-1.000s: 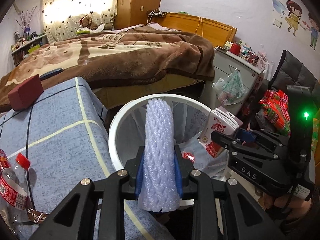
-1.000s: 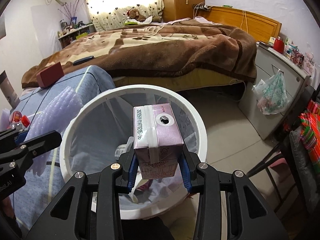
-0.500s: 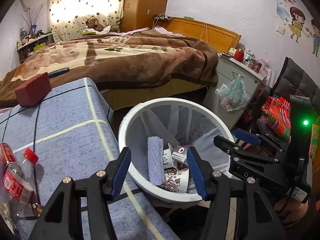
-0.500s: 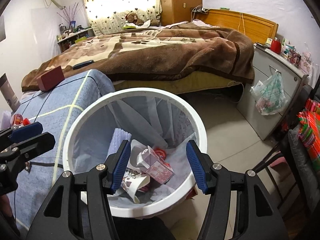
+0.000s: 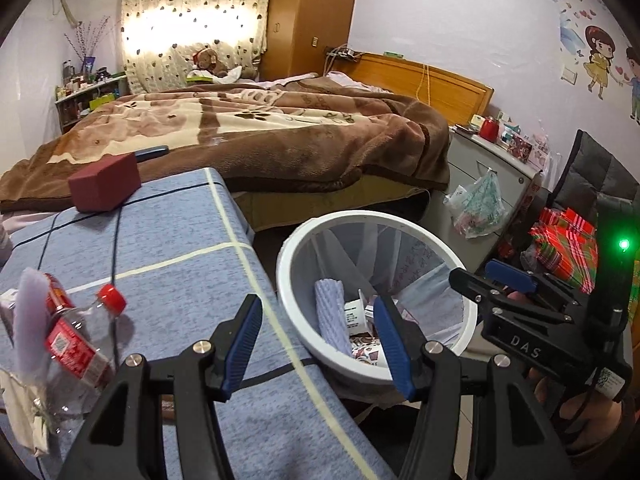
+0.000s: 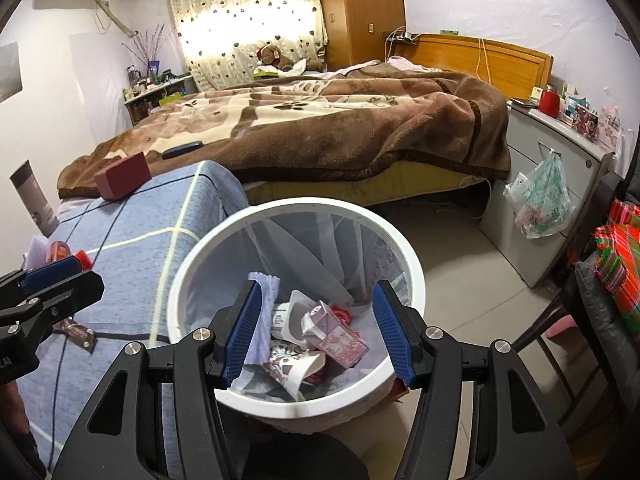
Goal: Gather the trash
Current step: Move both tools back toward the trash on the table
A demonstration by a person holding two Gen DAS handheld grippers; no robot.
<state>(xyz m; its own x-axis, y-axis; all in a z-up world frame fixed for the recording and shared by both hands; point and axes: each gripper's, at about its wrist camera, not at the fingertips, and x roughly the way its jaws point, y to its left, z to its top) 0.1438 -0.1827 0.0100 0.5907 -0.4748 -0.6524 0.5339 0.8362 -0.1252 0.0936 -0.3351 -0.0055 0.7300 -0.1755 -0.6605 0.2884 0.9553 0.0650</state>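
A white bin [image 6: 412, 280] with a clear liner stands on the floor beside a blue-covered table [image 5: 168, 240]. Inside lie a purple foam net sleeve [image 5: 330, 312], a pink milk carton [image 6: 340, 340], a paper cup [image 6: 296, 368] and other scraps. My left gripper [image 5: 320, 344] is open and empty over the table edge, left of the bin [image 5: 288, 280]. My right gripper [image 6: 316, 332] is open and empty just above the bin's near rim. A clear plastic bottle with red cap [image 5: 80, 332] and a foam piece [image 5: 28, 320] lie on the table at left.
A dark red box [image 5: 104, 188] sits at the table's far end. A bed with a brown blanket [image 6: 320, 128] lies behind. A grey cabinet [image 6: 560, 208] with a hanging plastic bag [image 6: 540, 204] is right, with a chair [image 6: 600, 320] nearer.
Both grippers opened: the foam sleeve and the milk carton dropped into the bin. The left gripper then drew back and left over the table; the right stays above the bin.
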